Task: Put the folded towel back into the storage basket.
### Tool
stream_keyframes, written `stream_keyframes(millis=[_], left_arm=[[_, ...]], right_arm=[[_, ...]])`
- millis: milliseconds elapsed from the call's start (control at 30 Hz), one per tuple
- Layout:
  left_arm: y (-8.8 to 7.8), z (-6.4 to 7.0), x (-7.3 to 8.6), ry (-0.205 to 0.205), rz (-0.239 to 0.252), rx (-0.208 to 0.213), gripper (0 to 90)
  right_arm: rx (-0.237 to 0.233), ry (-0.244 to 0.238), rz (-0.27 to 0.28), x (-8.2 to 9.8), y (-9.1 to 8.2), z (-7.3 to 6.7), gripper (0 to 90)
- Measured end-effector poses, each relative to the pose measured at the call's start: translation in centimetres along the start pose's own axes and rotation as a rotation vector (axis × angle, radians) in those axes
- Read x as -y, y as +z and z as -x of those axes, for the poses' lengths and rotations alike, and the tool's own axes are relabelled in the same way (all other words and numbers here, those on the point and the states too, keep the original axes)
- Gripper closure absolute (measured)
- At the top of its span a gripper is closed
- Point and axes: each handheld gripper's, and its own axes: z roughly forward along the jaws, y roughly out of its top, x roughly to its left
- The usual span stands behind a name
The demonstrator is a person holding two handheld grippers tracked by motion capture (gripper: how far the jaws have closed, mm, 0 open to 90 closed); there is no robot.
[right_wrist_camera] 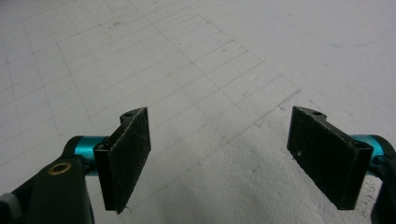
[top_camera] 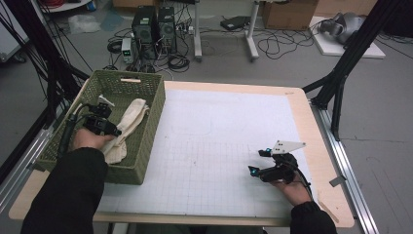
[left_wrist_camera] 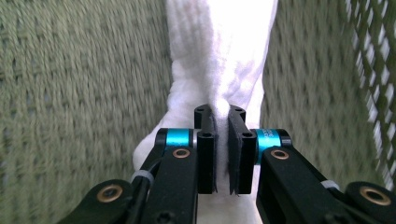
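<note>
Tabletop first: one pale wooden table (top_camera: 321, 146) carries a single white gridded mat (top_camera: 219, 146), bare across its middle. At the left edge stands one green woven rectangular basket (top_camera: 146, 131), and in it lies one cream-white cloth (top_camera: 131, 119), long and rumpled, stretching from the basket's near side toward its far right. The left gripper (left_wrist_camera: 222, 154) reaches into the basket and has its jaws clamped on a fold of that cloth. The right gripper (right_wrist_camera: 219, 154) rests over the near right of the mat, jaws spread wide and holding nothing. Judging from this, the grasp is made; lifting the cloth out onto the mat remains.
</note>
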Motion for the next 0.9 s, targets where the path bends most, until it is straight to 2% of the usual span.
stream_keyframes(millis=[67, 133, 267, 400, 467, 567, 600, 633, 667, 733, 767, 800, 833, 900], left_arm=[[0.5, 0.0, 0.0, -0.029, 0.016, 0.025, 83.7], [1.1, 0.0, 0.0, -0.043, -0.008, 0.050, 79.5], [0.6, 0.0, 0.0, -0.005, -0.005, 0.043, 67.2], [-1.1, 0.1, 0.0, 0.040, -0.016, 0.031, 54.9], [-1.9, 0.3, 0.2, 0.078, -0.034, 0.016, 52.4], [-2.5, 0.4, 0.9, 0.078, -0.041, 0.040, 49.1], [-2.5, 0.5, 1.1, 0.084, -0.050, 0.041, 49.0], [-2.5, 0.7, 1.3, 0.092, -0.067, 0.025, 48.4], [-2.4, 0.8, 1.5, 0.102, -0.084, 0.010, 48.6], [-2.2, 1.0, 1.6, 0.119, -0.105, 0.014, 49.7], [-2.1, 1.2, 1.6, 0.138, -0.115, -0.003, 52.8], [-2.0, 1.4, 1.5, 0.152, -0.128, -0.018, 60.5], [-1.7, 1.5, 1.5, 0.163, -0.149, -0.009, 71.0], [-1.1, 1.6, 1.4, 0.157, -0.162, -0.021, 86.5]], right_arm=[[0.000, -0.003, 0.001, 0.0, 0.0, 0.0, 20.6], [-0.002, 0.002, 0.000, 0.0, 0.0, 0.0, 20.6], [-0.003, -0.003, 0.004, 0.0, 0.1, 0.1, 20.6], [-0.004, -0.004, 0.001, 0.0, 0.1, 0.1, 20.7], [-0.005, -0.002, 0.003, 0.0, 0.1, 0.1, 20.6], [-0.002, -0.002, 0.002, 0.0, 0.1, 0.1, 20.6], [-0.001, -0.006, -0.001, 0.0, 0.1, 0.1, 20.7], [-0.004, -0.003, -0.003, 0.0, 0.1, 0.1, 20.7], [-0.002, 0.000, -0.008, 0.0, 0.1, 0.1, 20.6], [-0.002, 0.003, -0.008, 0.0, 0.1, 0.1, 20.6], [0.003, 0.002, -0.004, 0.1, 0.1, 0.1, 20.6], [0.001, 0.007, -0.006, 0.0, 0.1, 0.1, 20.6], [0.004, 0.004, -0.005, 0.0, 0.1, 0.1, 20.6], [0.003, 0.006, 0.001, 0.0, 0.1, 0.1, 20.6]])
